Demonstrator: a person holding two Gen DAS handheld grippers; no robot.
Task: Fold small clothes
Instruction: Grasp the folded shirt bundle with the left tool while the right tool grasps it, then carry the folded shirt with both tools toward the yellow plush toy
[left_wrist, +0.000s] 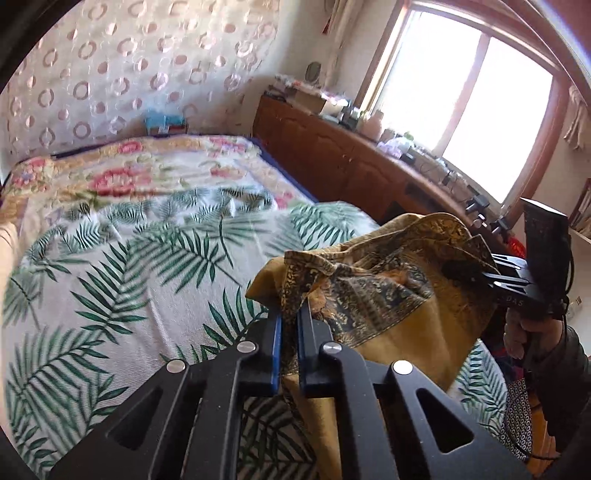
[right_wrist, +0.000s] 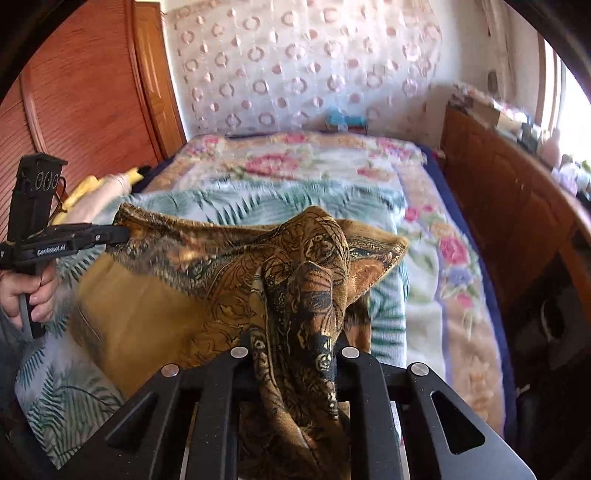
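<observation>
- Left wrist view: the left gripper (left_wrist: 289, 314) has its blue-lined fingers (left_wrist: 275, 343) pressed nearly together, pinching a bunched edge of the mustard patterned garment (left_wrist: 399, 317).
- From that pinch the garment hangs above the palm-leaf bedspread (left_wrist: 110, 266), its dark paisley border gathered in folds near the fingertips and a plain mustard panel falling below.
- At the right of this view the right gripper (left_wrist: 480, 275) reaches in sideways and bites the garment's far edge; the person's hand (left_wrist: 524, 332), in a dark sleeve, grips its handle.
- Behind lie a floral blanket (left_wrist: 129, 173) at the far end of the bed, a wooden cabinet (left_wrist: 332, 147) with small clutter on top, and a bright window (left_wrist: 461, 110).
- Right wrist view: the right gripper (right_wrist: 295, 343) is closed on a thick twist of the same garment (right_wrist: 155, 295), the cloth filling the gap between its fingers and hiding the pads.
- The garment stretches leftward from there to the left gripper (right_wrist: 123, 232), which clamps its other corner, so the cloth is held between both tools over the bedspread (right_wrist: 62, 398).
- The person's other hand (right_wrist: 33, 295) holds that tool's handle at the left edge.
- A wooden wardrobe (right_wrist: 92, 92) stands at the left, the floral blanket (right_wrist: 424, 258) covers the bed's right side, and the cabinet (right_wrist: 517, 221) runs along the right.
</observation>
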